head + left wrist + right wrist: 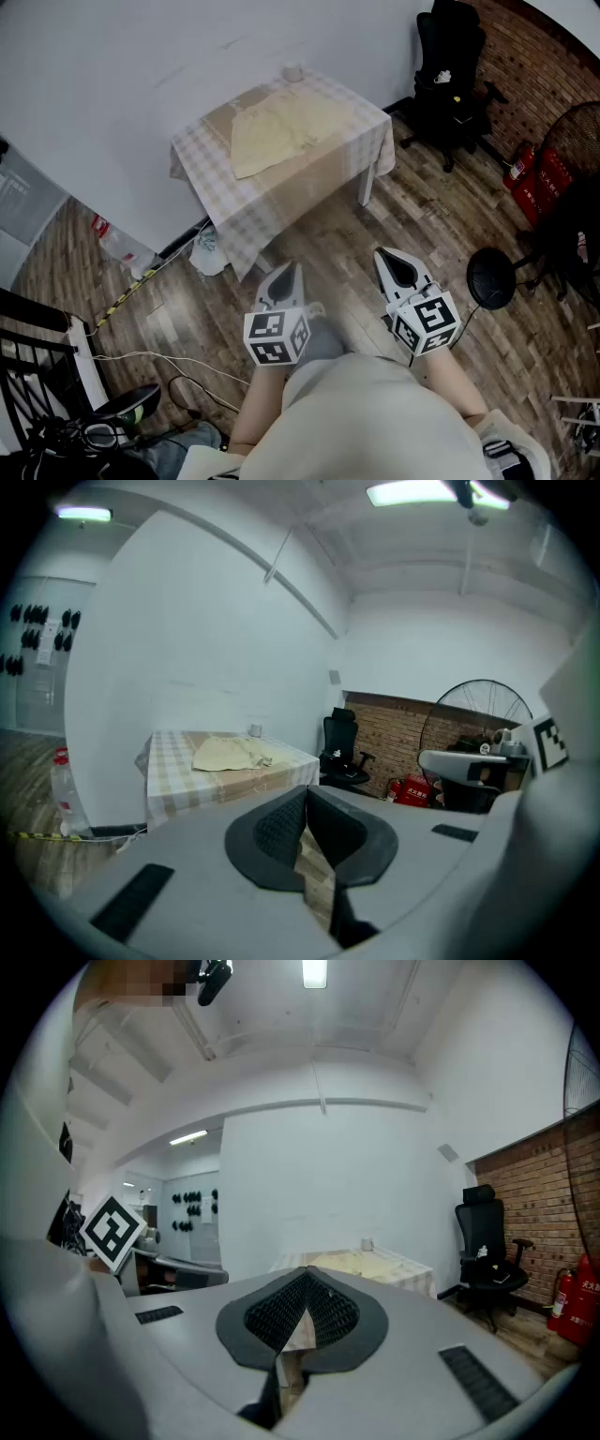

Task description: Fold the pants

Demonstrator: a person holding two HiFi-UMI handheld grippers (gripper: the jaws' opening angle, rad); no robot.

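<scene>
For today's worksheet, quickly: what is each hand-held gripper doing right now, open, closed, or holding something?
Left hand-held gripper: closed, holding nothing.
Right hand-held gripper: closed, holding nothing.

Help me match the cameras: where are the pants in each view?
Head view: pants upper centre, on the table.
Left gripper view: pants left of centre, on the table.
Right gripper view: pants just right of centre.
Shared landmark: black chair, right of the table.

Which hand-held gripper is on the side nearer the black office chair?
The right hand-held gripper: it is held on the side of the black office chair, while the left hand-held gripper is toward the plastic bottle. Both are shut and empty.
</scene>
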